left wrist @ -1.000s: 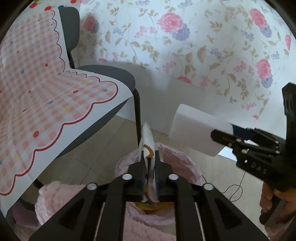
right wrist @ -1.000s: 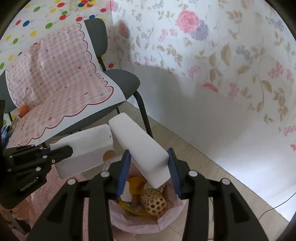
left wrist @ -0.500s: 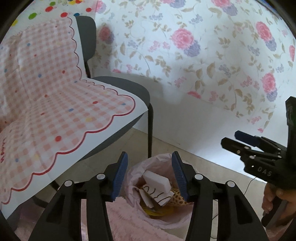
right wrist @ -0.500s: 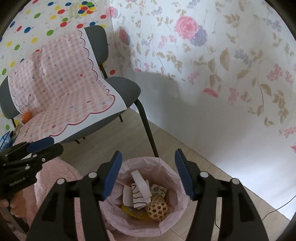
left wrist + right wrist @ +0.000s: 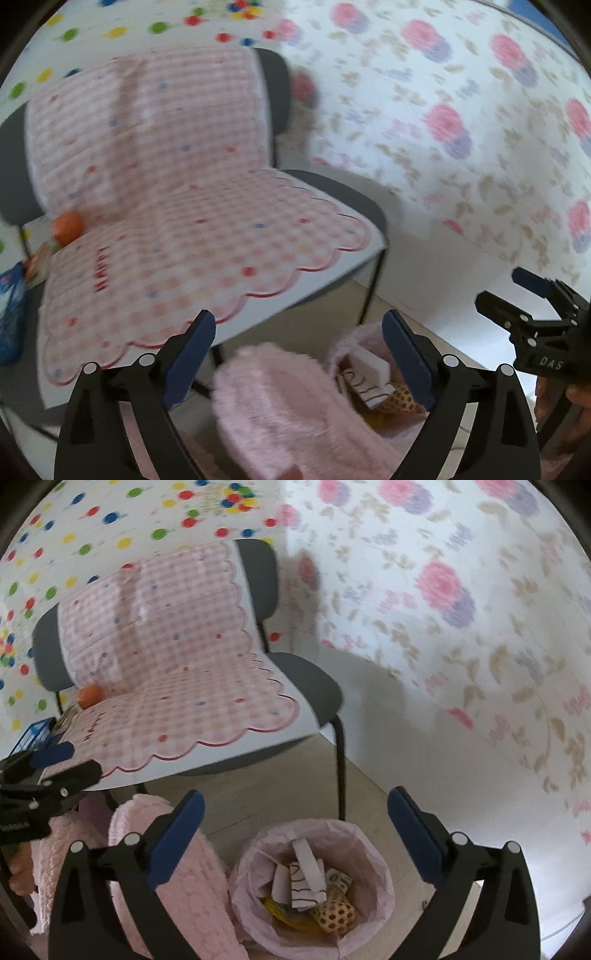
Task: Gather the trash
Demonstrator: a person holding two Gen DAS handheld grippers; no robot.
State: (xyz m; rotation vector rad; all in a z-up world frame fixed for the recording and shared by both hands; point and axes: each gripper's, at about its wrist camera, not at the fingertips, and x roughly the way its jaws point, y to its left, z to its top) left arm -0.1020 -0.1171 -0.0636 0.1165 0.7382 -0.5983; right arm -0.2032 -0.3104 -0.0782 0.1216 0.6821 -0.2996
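Note:
A bin with a pink liner stands on the floor by the chair leg, holding white foam pieces and paper scraps and a dotted yellow ball. My right gripper hovers above and behind the bin. Its jaws are opening wide, with nothing between them. My left gripper is also opening and empty, up over a pink fuzzy cloth, with the bin low on its right. Each gripper shows in the other's view: the right gripper and the left gripper.
A grey chair draped with a pink checked cloth stands behind the bin against the floral wall. An orange ball and a blue item lie at the chair's left end. The fuzzy pink cloth is left of the bin.
Both grippers let go of the white pieces they held over the bin, and these now lie inside it. Both jaws spread wide and both grippers lifted back and swung left.

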